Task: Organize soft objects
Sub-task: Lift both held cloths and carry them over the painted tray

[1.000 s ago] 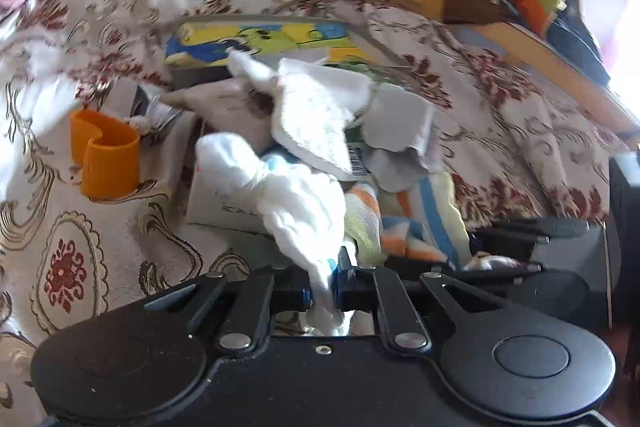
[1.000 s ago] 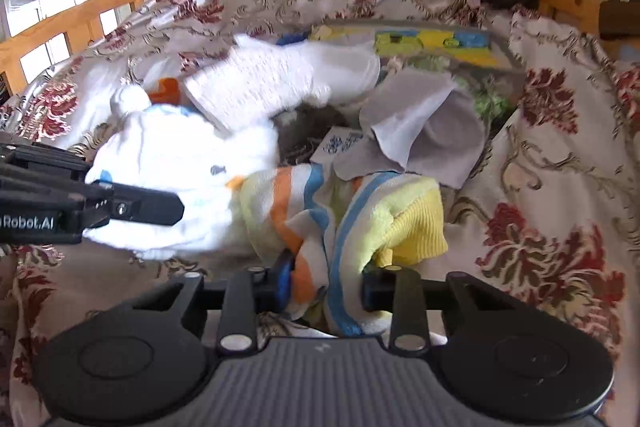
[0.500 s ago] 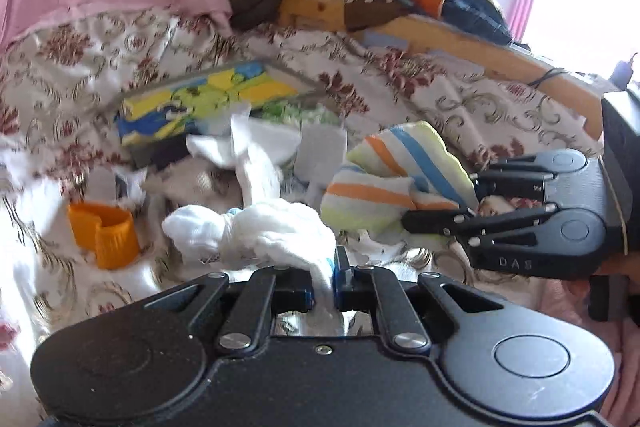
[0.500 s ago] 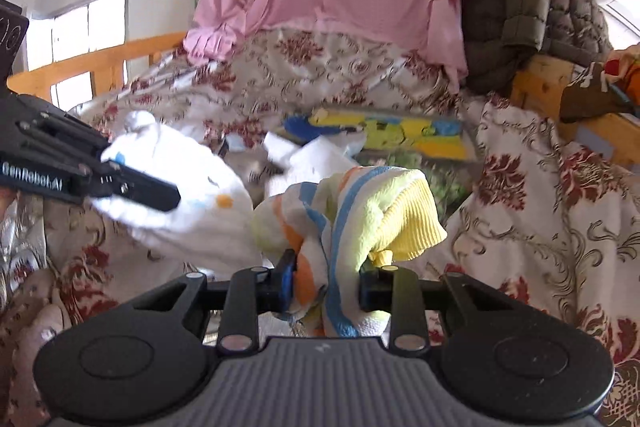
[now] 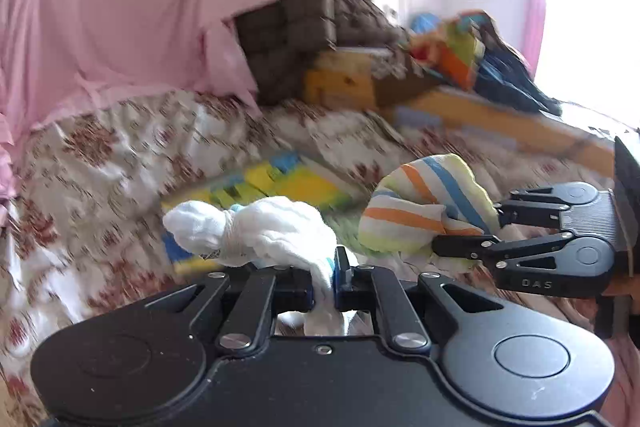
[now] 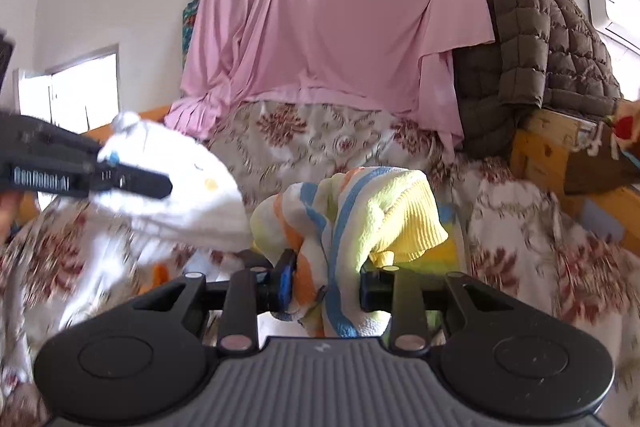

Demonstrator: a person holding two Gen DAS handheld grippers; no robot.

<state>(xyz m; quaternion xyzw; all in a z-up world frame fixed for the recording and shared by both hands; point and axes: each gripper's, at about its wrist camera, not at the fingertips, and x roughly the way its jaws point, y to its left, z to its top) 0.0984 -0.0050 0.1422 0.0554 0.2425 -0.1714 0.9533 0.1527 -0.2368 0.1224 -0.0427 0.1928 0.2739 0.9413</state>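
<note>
Your left gripper (image 5: 323, 285) is clamped tight on the white cloth bundle (image 5: 256, 231), jaws pinching a thin fold w/ the knotted bulk bunched up above & to the left of the fingers, lifted off the bed. In the right wrist view that same white bundle (image 6: 176, 195) hangs at left w/ the left gripper's black finger (image 6: 132, 183) across it. Your right gripper (image 6: 326, 285) is closed on the striped towel (image 6: 360, 227), orange/blue/yellow/white; jaws sit wider apart since the wad between them is thick, and the yellow ribbed end flops over to the right. From the left wrist view the striped towel (image 5: 424, 211) is up in the air just right of the white bundle, near but not touching as far as you can tell. Below both lies the floral bedspread (image 5: 100, 167) w/ a yellow-blue flat item (image 5: 280, 183) on it, blurred. Behind: pink sheet (image 6: 340, 19) draped on the wall, brown quilted jacket (image 6: 532, 47) hung beside it, wooden bed frame (image 6: 560, 147) at right.
</note>
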